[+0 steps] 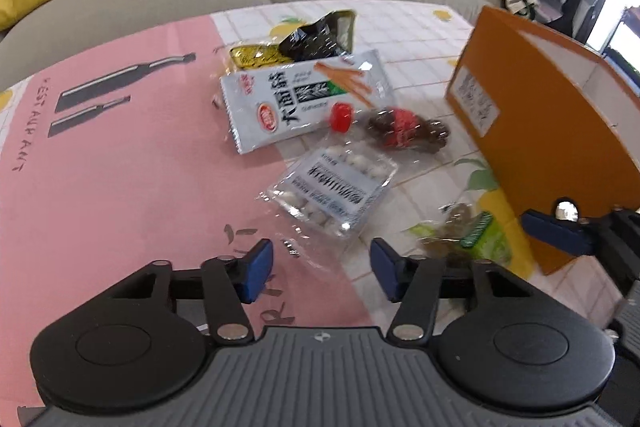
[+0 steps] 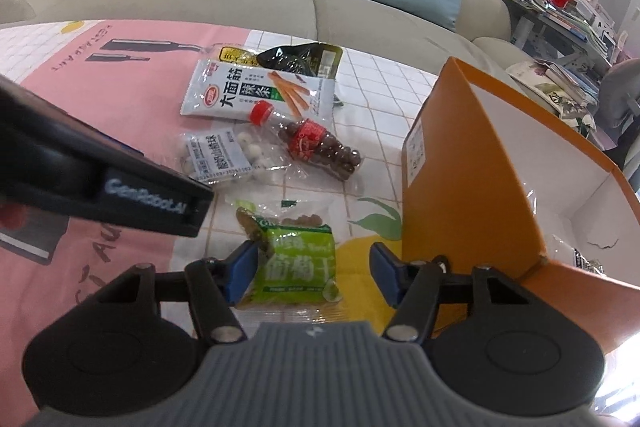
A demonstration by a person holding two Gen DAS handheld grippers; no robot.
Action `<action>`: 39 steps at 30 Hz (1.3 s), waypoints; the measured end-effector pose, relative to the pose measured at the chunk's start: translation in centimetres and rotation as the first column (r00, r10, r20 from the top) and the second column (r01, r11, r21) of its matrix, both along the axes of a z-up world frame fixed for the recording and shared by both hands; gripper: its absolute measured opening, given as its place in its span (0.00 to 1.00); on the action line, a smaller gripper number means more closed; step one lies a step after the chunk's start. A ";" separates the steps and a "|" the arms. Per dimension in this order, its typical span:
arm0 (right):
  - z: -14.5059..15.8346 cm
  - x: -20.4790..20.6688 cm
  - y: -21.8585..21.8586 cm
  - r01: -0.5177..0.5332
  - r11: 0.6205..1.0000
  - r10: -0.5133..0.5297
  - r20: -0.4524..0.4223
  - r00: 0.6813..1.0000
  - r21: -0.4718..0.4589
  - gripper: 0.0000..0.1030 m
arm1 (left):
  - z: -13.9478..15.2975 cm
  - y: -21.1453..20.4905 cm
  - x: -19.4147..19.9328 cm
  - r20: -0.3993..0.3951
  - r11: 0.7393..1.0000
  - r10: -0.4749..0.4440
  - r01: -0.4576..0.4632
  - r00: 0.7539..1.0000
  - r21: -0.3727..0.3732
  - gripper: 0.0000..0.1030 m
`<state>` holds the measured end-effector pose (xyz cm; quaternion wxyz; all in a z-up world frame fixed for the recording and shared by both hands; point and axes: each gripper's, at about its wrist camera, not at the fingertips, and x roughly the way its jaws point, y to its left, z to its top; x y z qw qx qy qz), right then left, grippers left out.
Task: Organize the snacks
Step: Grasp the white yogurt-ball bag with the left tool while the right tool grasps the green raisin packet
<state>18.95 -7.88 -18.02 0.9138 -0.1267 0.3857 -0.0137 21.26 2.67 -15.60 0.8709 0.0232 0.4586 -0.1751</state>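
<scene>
Both hand-held grippers stand apart, clamped on nothing: the left gripper (image 1: 322, 269) hovers over a clear crinkly bag of white balls (image 1: 334, 187), the right gripper (image 2: 312, 273) straddles a green raisin packet (image 2: 298, 261), pads not visibly pressing. Beside them waits an open orange cardboard box (image 2: 460, 179). Thin slippery film could slide out of a pinch, I judge, or the two grippers could collide, being close. Snacks lie on a pink-and-white tiled tablecloth (image 1: 120, 167); a beige sofa (image 2: 240, 3) stands behind.
</scene>
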 end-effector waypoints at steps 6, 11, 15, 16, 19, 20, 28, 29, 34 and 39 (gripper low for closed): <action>-0.7 0.0 -0.3 0.000 1.000 0.000 -0.012 1.000 0.031 0.58 | -0.3 -0.2 -0.3 0.023 1.000 0.010 -0.010 1.000 -0.010 0.33; -1.1 -0.2 -0.3 -0.008 0.999 0.009 -0.028 1.000 0.038 0.50 | -0.1 0.2 -0.8 0.006 0.998 0.062 -0.061 0.998 -0.022 0.20; -0.9 -0.3 -0.4 -0.011 0.998 0.013 -0.032 0.999 0.056 0.47 | 0.2 1.2 -2.0 -0.030 0.993 0.116 -0.117 0.993 -0.023 0.11; -0.9 -0.4 -0.5 -0.012 0.998 0.014 -0.036 0.999 0.065 0.46 | 0.3 1.5 -2.5 -0.043 0.990 0.136 -0.137 0.990 -0.017 0.10; -0.7 -0.6 -0.5 -0.016 0.996 0.021 -0.052 0.998 0.090 0.45 | 0.7 2.4 -4.2 -0.083 0.983 0.181 -0.183 0.980 -0.015 0.08; -0.7 -0.8 -0.4 -0.018 0.995 0.024 -0.058 0.998 0.095 0.45 | 0.8 2.7 -4.8 -0.093 0.980 0.194 -0.196 0.977 -0.020 0.08; -0.1 -2.2 -0.3 -0.042 0.982 0.064 -0.112 0.992 0.184 0.45 | 1.4 3.4 -10.0 -0.182 0.972 0.223 -0.233 0.958 -0.039 0.07; -0.1 -2.4 -0.2 -0.050 0.980 0.074 -0.119 0.990 0.193 0.45 | 1.4 3.3 -10.4 -0.190 0.973 0.215 -0.228 0.958 -0.046 0.07; 0.1 -3.1 0.3 -0.081 0.970 0.115 -0.141 0.983 0.228 0.46 | 1.4 2.9 -11.7 -0.233 0.976 0.177 -0.201 0.956 -0.083 0.10; 0.5 -3.3 -0.1 -0.077 0.965 0.119 -0.157 0.980 0.252 0.51 | 2.8 2.7 -12.2 -0.117 0.988 0.151 -0.152 0.982 -0.007 0.44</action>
